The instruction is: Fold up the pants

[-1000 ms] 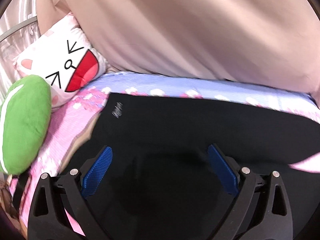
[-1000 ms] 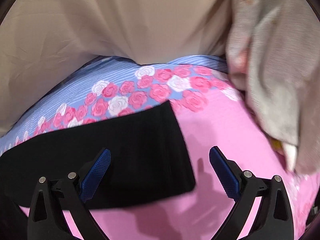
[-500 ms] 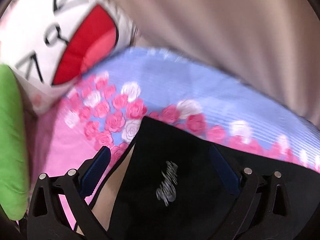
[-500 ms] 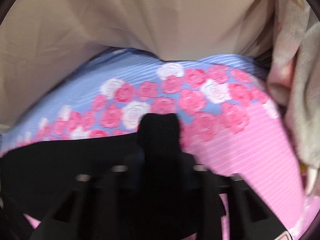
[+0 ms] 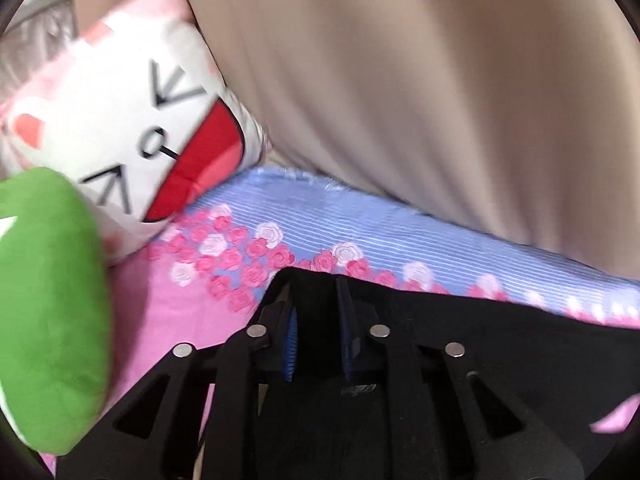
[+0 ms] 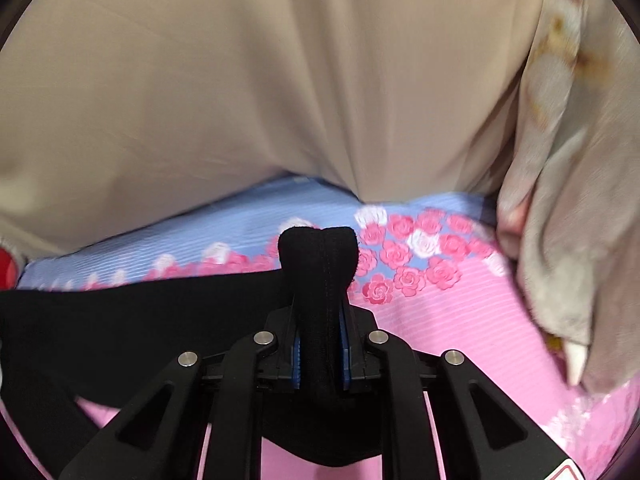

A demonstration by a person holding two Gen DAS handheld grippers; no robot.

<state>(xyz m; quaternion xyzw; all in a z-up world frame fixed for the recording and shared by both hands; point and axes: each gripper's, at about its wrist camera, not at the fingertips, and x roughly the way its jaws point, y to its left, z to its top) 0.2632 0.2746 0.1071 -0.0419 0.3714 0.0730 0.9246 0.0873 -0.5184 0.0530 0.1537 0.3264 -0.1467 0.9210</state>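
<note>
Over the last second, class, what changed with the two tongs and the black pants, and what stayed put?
Both tongs closed. The right tongs, open a second ago, clamped a bunched corner of the black pants first; the left tongs then shut on the other end. The pants remain spread on the floral sheet, and the cat pillow and green cushion stayed in place.

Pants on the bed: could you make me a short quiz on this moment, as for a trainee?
1. True or false: the right gripper is shut on the pants.
2. What does the left gripper hold? A) green cushion B) pants C) curtain
3. Fill in: the pants lie on a sheet printed with ____.

Key: 1 true; 2 B; 3 roses.
</note>
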